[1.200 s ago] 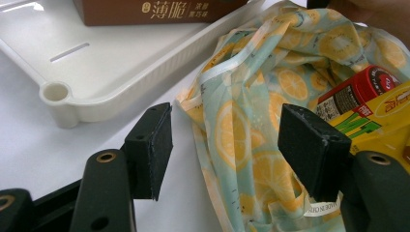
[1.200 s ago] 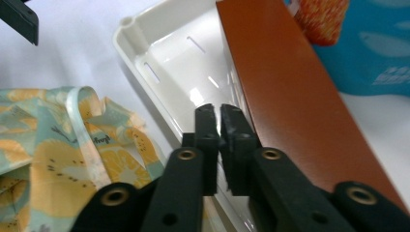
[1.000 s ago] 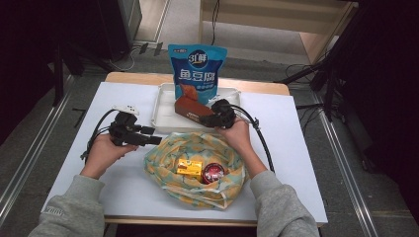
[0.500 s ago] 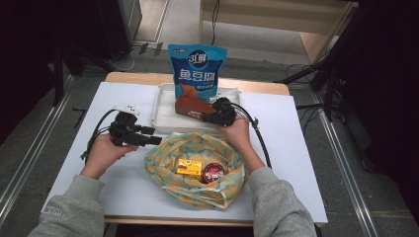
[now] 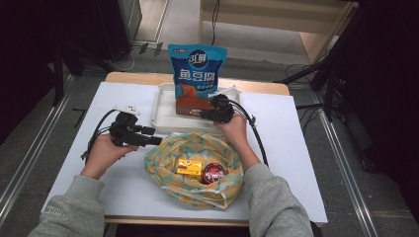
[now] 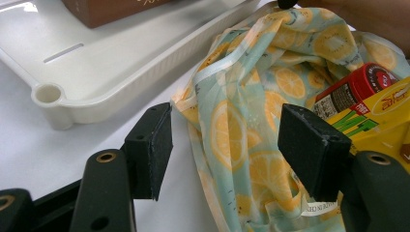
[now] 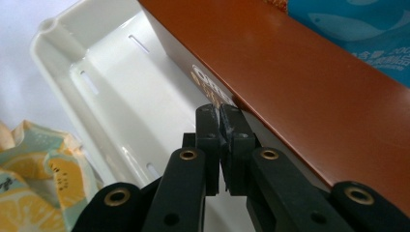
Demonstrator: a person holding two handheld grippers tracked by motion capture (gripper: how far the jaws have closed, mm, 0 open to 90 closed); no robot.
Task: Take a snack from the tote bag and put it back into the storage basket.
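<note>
A brown box (image 5: 192, 104) lies in the white tray (image 5: 165, 111) in front of an upright blue snack pouch (image 5: 197, 66). My right gripper (image 5: 203, 114) is shut, and its fingertips rest at the box's lower edge (image 7: 300, 82) above the tray floor (image 7: 111, 82). I see nothing between the pads of the right gripper (image 7: 220, 113). My left gripper (image 5: 152, 135) is open at the left rim of the lemon-print cloth bag (image 5: 197, 143). The bag's fabric (image 6: 241, 121) lies between the spread jaws of the left gripper (image 6: 227, 140), unpinched. Inside the bag are a yellow packet (image 5: 190, 168) and a red-lidded can (image 5: 213, 174).
The tray's corner (image 6: 121, 63) is just beyond the left gripper. Black cables trail from both grippers across the white tabletop (image 5: 296, 148). Bare table lies to the left and right of the bag. Rails and stands surround the table.
The brown box looks lower and flatter in the tray than a second ago. The right gripper has shifted only slightly. The left hand has kept still.
</note>
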